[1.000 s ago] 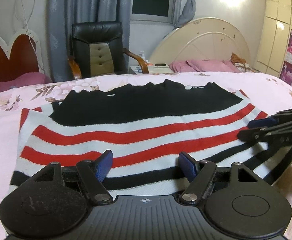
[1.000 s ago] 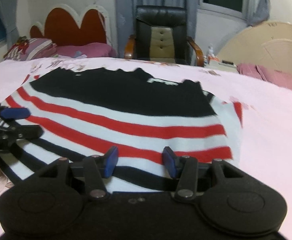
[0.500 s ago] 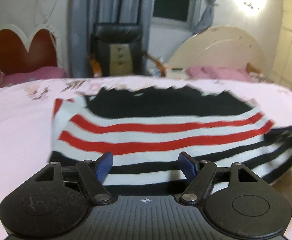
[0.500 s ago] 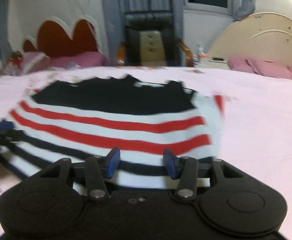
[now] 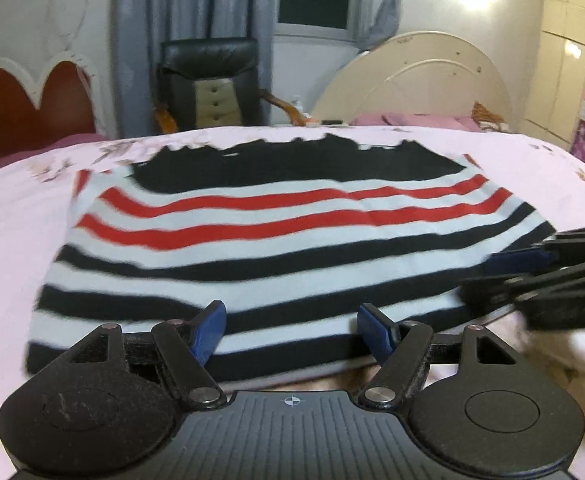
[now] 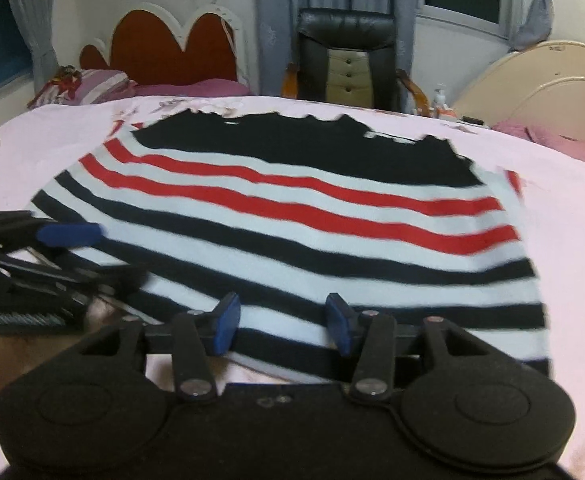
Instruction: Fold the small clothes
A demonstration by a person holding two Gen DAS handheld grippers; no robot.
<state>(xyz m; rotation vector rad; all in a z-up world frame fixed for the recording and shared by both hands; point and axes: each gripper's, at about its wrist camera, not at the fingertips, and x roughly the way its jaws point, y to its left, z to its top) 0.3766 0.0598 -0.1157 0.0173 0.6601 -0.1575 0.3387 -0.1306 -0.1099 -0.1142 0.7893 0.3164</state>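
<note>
- Striped sweater (image 5: 276, 240) lies spread flat on the pink bedsheet (image 5: 8, 240), black band at the far edge, hem nearest both grippers.
- No crease or doubled layer visible in the body; by my judgement, folding of the body is not yet begun.
- Left gripper (image 5: 292, 334): fingers apart, nothing between them, poised over the hem.
- Right gripper (image 6: 282, 324): fingers apart, narrower gap, likewise empty.
- Remaining: grasp the hem, carry it over, finish the folds.

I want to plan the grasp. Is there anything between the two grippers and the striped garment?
Nothing visible. The striped garment lies flat on the pink sheet, its near hem directly ahead of the left gripper and right gripper, jaws open.
</note>
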